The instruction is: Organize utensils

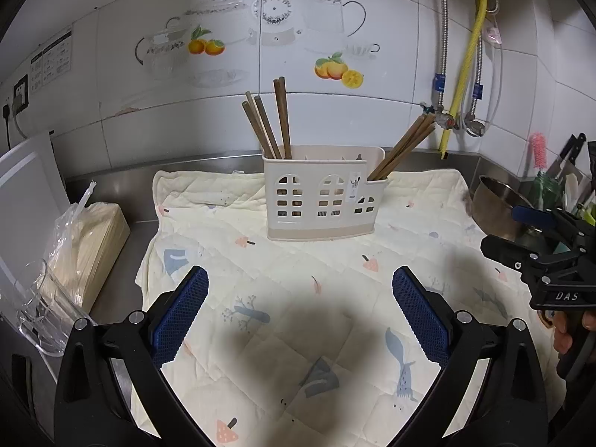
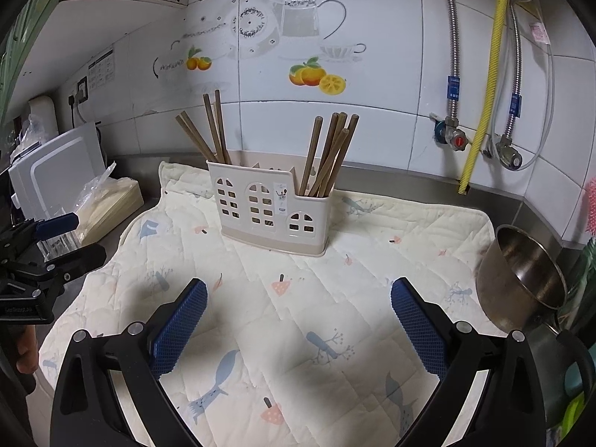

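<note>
A beige utensil holder (image 1: 320, 195) (image 2: 272, 208) with window cut-outs stands on a quilted cloth (image 1: 298, 298) (image 2: 298, 298). Several brown chopsticks (image 1: 266, 123) (image 2: 208, 130) stand in its left compartment. Several more (image 1: 404, 147) (image 2: 331, 152) lean in its right compartment. My left gripper (image 1: 300, 279) is open and empty, above the cloth in front of the holder. It shows at the left edge of the right wrist view (image 2: 63, 238). My right gripper (image 2: 298, 290) is open and empty, also in front of the holder. It shows at the right edge of the left wrist view (image 1: 521, 231).
A steel bowl (image 2: 521, 275) (image 1: 495, 205) sits at the cloth's right edge. A plastic-wrapped pack (image 1: 89, 238) (image 2: 111, 205), a clear cup (image 1: 41, 313) and a white board (image 1: 26, 186) stand left. Pipes and valves (image 2: 458, 138) hang on the tiled wall. Knives and a brush (image 1: 558, 164) stand far right.
</note>
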A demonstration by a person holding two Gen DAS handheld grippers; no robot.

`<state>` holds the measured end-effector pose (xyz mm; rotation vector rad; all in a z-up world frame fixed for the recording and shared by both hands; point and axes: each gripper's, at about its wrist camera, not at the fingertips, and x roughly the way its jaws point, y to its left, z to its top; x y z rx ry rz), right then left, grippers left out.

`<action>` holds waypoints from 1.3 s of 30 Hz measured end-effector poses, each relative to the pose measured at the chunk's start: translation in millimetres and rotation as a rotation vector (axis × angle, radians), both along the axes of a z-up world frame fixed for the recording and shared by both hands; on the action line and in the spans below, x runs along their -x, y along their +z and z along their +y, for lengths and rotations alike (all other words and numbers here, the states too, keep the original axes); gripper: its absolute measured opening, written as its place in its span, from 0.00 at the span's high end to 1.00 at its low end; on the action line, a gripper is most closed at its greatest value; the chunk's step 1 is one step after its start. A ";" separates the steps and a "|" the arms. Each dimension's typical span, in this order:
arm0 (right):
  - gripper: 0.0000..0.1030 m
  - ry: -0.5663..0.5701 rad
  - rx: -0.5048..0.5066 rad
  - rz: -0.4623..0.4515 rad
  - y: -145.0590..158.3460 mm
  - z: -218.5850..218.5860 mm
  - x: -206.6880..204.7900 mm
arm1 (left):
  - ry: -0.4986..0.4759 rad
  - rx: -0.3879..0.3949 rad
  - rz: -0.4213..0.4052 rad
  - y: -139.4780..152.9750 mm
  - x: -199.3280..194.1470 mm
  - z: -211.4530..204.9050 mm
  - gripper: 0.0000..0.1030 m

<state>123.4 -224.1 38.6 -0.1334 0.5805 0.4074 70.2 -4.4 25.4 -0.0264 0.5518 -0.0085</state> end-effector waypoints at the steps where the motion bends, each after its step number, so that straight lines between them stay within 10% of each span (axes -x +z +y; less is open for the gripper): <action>1: 0.07 -0.001 0.000 0.000 0.0 0.1 0.0 | 0.001 0.000 0.001 -0.3 -0.1 0.3 0.05; 39: 0.07 -0.001 -0.007 0.023 -9.5 -0.5 0.1 | -0.006 0.004 0.022 -4.6 -2.7 -2.9 0.05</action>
